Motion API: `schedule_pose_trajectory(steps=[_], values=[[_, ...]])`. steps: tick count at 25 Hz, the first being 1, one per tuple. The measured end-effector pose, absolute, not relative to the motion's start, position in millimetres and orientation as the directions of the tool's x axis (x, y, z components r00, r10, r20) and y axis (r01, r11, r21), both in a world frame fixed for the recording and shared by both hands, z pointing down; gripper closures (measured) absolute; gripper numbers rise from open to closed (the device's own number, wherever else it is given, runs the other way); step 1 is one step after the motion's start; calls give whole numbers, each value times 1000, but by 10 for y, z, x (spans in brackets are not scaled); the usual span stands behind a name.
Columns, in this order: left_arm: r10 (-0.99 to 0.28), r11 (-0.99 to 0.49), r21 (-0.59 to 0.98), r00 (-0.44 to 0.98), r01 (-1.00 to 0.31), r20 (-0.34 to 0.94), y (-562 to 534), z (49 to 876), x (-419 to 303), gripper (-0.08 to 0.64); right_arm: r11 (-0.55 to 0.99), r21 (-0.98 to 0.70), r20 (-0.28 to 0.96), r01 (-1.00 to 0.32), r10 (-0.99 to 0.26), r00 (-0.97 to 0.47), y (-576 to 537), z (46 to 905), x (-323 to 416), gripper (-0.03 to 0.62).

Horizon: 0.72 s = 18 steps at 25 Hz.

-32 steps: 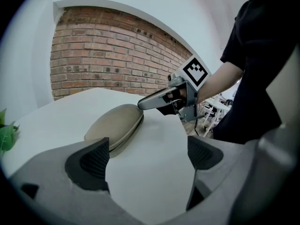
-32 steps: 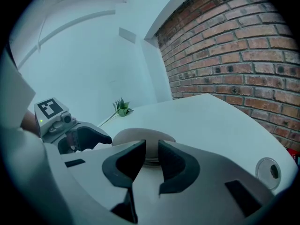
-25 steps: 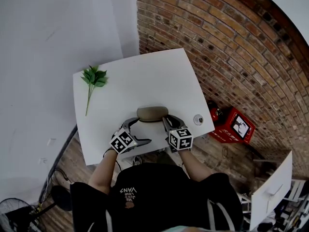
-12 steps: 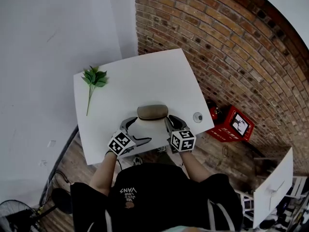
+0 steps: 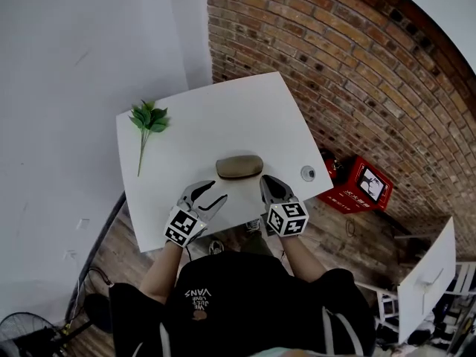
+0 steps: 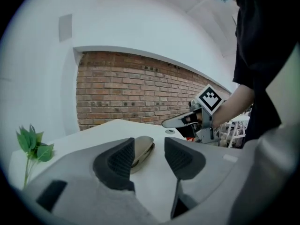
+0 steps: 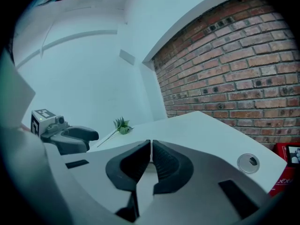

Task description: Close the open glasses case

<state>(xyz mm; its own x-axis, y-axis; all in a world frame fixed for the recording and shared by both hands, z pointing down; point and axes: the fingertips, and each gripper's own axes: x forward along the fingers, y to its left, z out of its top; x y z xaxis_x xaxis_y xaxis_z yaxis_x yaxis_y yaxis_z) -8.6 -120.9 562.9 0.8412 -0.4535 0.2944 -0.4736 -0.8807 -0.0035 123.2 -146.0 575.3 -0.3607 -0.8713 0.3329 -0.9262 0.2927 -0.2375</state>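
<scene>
Fingers [image 6: 117,161] just closing, empty: left gripper [image 6: 149,150] ajar, right gripper [image 7: 151,154] together (glasses case [image 5: 239,166] seemingly shut).

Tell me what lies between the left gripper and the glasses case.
Only bare white table: the head view shows an empty strip between the left gripper, whose fingers have just been closing on nothing, and the glasses case.

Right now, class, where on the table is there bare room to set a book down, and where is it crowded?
Bare: the table's far half, between the leafy sprig and the right edge; the left strip nearer than the sprig. Crowded: the near edge, around the glasses case and grommet.
</scene>
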Motion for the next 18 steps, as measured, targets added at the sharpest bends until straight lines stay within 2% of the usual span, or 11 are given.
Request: schedule_pose_trajectory(steps=[6,7,18], values=[[-523,-848,-47,817,-529,245,-1154,5482,-311,535,281,-233,289,-931,-894,-342,-1299,5618,1144,591],[-527,-845,-50,813,-532,246,-1145,5477,-337,549,279,-234,283,-931,-897,-340,-1273,5601,1131,592],[-520,-851,-40,828,-524,211,-905,5362,-552,551,248,-242,243,-938,-921,-305,-981,5436,945,594]])
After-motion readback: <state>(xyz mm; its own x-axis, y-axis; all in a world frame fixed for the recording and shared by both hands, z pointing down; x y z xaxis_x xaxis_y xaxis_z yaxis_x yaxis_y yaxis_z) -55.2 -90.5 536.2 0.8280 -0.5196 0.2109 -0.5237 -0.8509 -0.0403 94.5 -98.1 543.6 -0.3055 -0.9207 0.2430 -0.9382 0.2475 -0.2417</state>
